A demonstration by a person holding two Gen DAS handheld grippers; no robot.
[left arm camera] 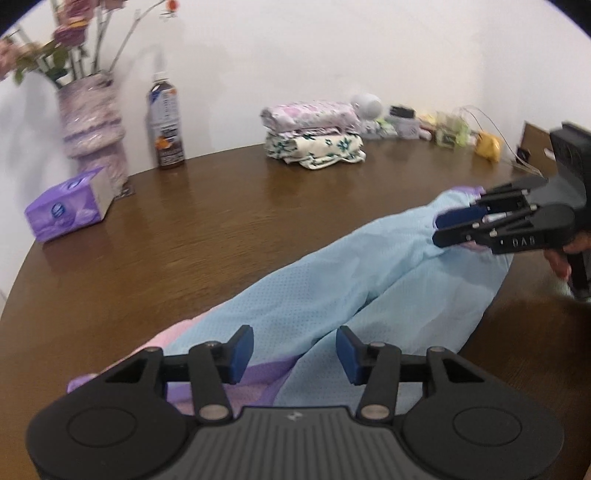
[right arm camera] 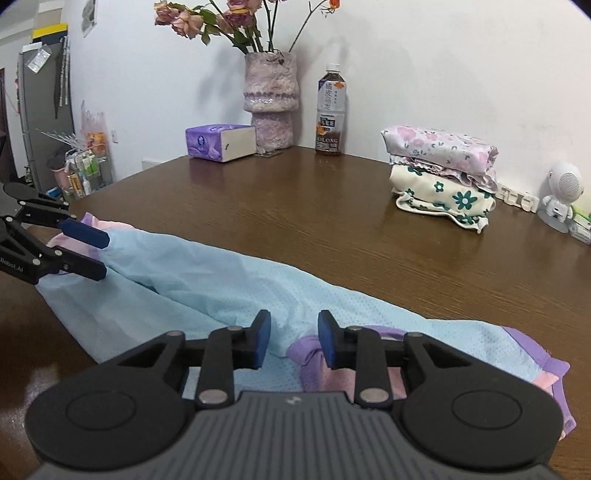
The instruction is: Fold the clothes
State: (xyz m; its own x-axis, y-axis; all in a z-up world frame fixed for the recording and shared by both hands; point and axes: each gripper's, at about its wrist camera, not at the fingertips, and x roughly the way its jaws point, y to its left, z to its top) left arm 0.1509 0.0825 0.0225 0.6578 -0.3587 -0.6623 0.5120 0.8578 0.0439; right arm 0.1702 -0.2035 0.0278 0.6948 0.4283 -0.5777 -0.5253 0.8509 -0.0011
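soft, even indoor light fills both fisheye views, throwing faint grey shadows of the flowers [right arm camera: 236, 22] onto the white wall behind the vase [right arm camera: 270, 99]. left of the vase, the left wrist view smears with motion blur. a dull sheen lies on the wooden table [right arm camera: 295, 206] in front of the vase. straight edges bow toward dark rounded corners.

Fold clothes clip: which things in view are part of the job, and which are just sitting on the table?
Part of the job:
- blue garment
- left gripper, open
- right gripper, open
- folded stack

Just lying about:
- vase
- tea bottle
- tissue box
- white speaker figure
- table bears all of it
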